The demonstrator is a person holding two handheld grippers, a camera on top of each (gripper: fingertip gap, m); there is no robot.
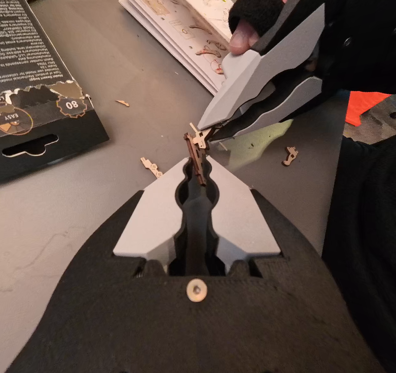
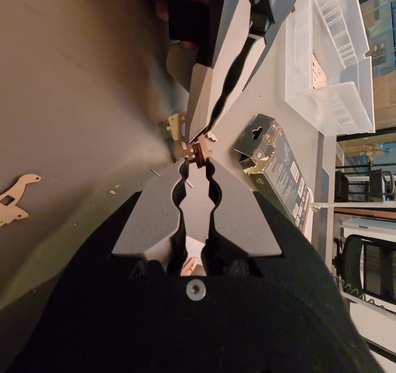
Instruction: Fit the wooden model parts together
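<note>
My left gripper [image 1: 196, 161] is shut on a flat wooden plate [image 1: 195, 155]. I see the plate edge-on and dark in the left wrist view. In the right wrist view it shows face-on, light brown with slots [image 2: 182, 147]. My right gripper [image 2: 196, 161] is shut on a small wooden part [image 2: 198, 155]. That part looks pale in the left wrist view [image 1: 200, 139]. There the right gripper [image 1: 211, 132] comes in from the upper right. The small part touches the top of the plate. The left gripper [image 2: 194, 139] reaches down from above in the right wrist view.
A torn black box [image 1: 42, 84] lies at the left and an open instruction booklet [image 1: 177, 26] at the back. Loose wooden parts [image 1: 152, 166] [image 1: 290, 155] [image 2: 15, 200] lie on the grey table [image 1: 107, 191]. A clear plastic bin [image 2: 327, 63] stands beyond the box [image 2: 278, 170].
</note>
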